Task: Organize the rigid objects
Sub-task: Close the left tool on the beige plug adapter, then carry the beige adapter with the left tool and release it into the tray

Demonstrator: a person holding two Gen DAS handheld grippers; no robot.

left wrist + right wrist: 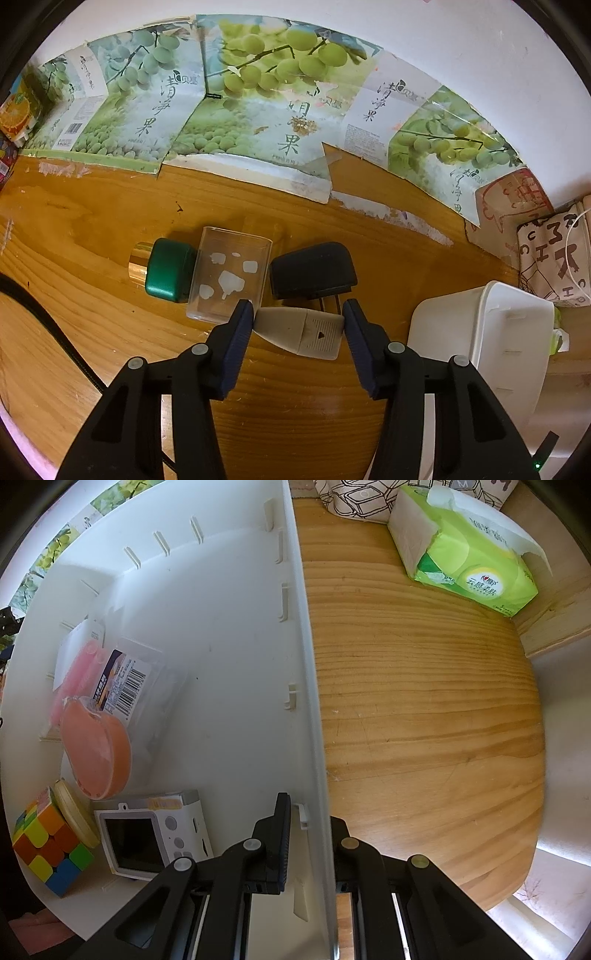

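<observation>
Left wrist view: your left gripper [298, 314] straddles a beige plug adapter [301, 332] lying on the wooden table [92, 295]; whether the pads grip it or merely flank it cannot be told. Just beyond lie a black charger [312, 269] and a clear-capped green bottle [199, 273]. Right wrist view: your right gripper [308, 834] is clenched on the wall of the white bin [310, 701], which holds a puzzle cube [48, 845], a small camera [151, 834] and an orange case [96, 746].
</observation>
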